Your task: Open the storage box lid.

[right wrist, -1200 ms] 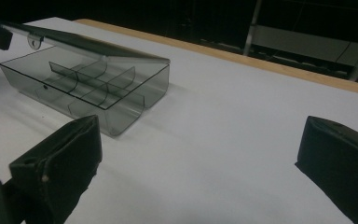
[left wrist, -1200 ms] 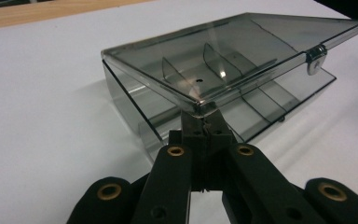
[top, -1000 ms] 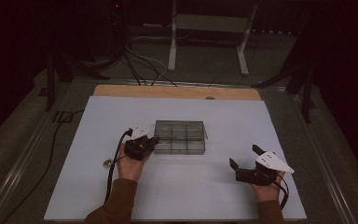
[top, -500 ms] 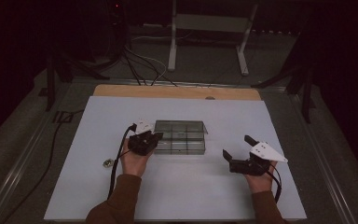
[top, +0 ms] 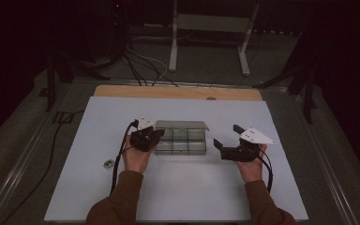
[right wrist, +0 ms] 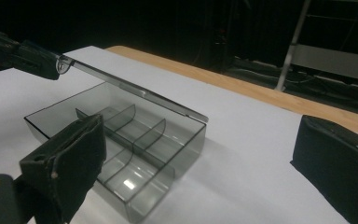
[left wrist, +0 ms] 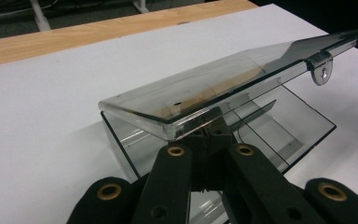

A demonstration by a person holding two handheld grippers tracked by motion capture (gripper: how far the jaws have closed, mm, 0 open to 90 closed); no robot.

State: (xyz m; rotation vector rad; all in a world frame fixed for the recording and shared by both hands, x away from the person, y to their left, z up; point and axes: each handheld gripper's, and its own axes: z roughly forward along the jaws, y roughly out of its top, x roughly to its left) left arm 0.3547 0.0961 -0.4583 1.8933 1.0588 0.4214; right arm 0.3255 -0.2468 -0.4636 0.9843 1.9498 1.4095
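A clear plastic box (top: 180, 146) with several compartments sits mid-table. Its hinged lid (top: 182, 125) is partly raised. My left gripper (top: 153, 136) is at the box's left side, shut on the lid's front edge (left wrist: 200, 122), with the jaw tips (left wrist: 209, 130) meeting just under it. In the right gripper view the lid (right wrist: 135, 91) slants over the compartments (right wrist: 135, 140), and the left gripper (right wrist: 51, 63) holds its corner. My right gripper (top: 228, 137) hovers just right of the box, open, with nothing between its pads (right wrist: 74, 149).
The box rests on a white sheet (top: 178, 192) with a wooden strip (top: 178, 92) along its far edge. A small metal piece (top: 107, 163) lies near the left forearm. The left gripper's cable (top: 120, 159) trails toward me. Stand legs and cables sit beyond the table.
My right gripper has moved left, closer to the box's right side. The left gripper has stayed at the box's left edge, and the lid looks raised a little more.
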